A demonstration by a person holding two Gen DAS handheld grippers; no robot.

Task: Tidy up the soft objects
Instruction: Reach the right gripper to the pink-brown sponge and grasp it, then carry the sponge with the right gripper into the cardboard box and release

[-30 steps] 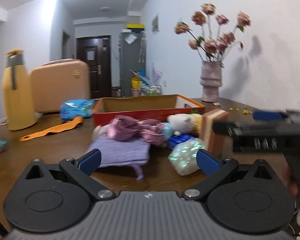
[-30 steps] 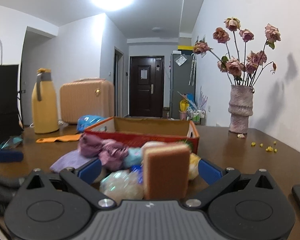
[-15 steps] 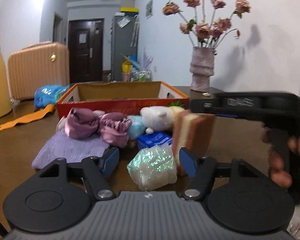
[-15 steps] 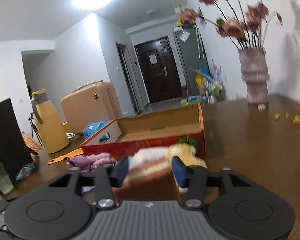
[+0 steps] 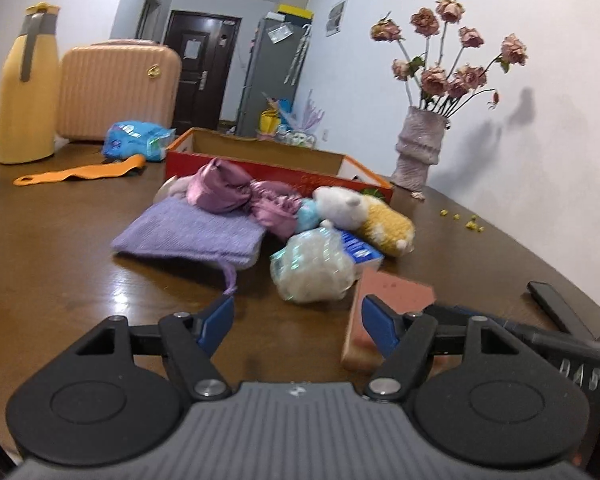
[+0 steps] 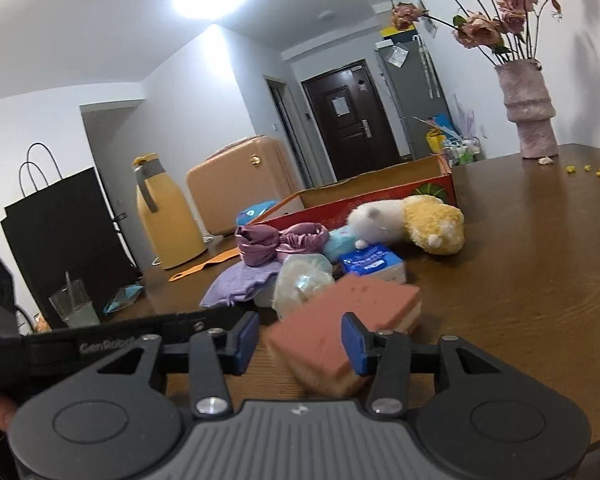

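Right wrist: right claw [image 6: 300, 340] clamped on pink-topped layered foam sponge [image 6: 340, 308], probably bound for red cardboard box [image 6: 380, 200]; left claw [image 5: 298, 320] opening, empty.

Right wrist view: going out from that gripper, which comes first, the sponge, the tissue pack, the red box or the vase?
From the right gripper:
1. Sponge, between its fingers.
2. Blue tissue pack, just beyond, in the pile.
3. Red cardboard box, behind the pile.
4. Vase, far right, back on the table.
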